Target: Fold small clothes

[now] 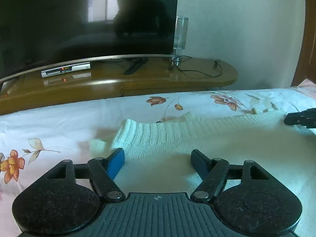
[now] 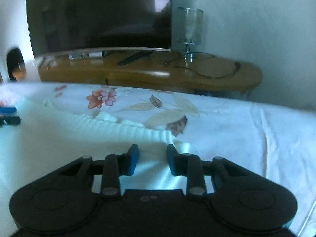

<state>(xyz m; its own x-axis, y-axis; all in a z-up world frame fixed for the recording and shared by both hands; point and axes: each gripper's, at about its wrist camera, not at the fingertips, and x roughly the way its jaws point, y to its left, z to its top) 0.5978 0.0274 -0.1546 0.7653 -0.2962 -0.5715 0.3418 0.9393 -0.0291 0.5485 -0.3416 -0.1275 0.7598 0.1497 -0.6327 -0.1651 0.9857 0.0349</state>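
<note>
A white ribbed knit garment [image 1: 177,134] lies flat on the floral bedsheet [image 1: 49,126], its ribbed hem running across the far side. My left gripper [image 1: 157,154] stands open just over the garment's left end, with nothing between its fingers. The right gripper's black tip [image 1: 300,119] shows at the right edge, by the hem. In the right wrist view the garment [image 2: 79,130] spreads leftward, and my right gripper [image 2: 152,148] hovers over its right corner. Its jaws stand a little apart and the pads press on nothing. The left gripper's blue pad [image 2: 7,110] peeks in at the left edge.
Beyond the bed's far edge stands a low wooden TV stand [image 1: 177,79] with a large dark television [image 1: 88,19]. On the stand are a set-top box [image 1: 66,70], a remote [image 1: 136,67], a glass lamp [image 2: 189,29] and loose cables [image 1: 197,73]. Bare sheet [image 2: 256,134] lies to the right.
</note>
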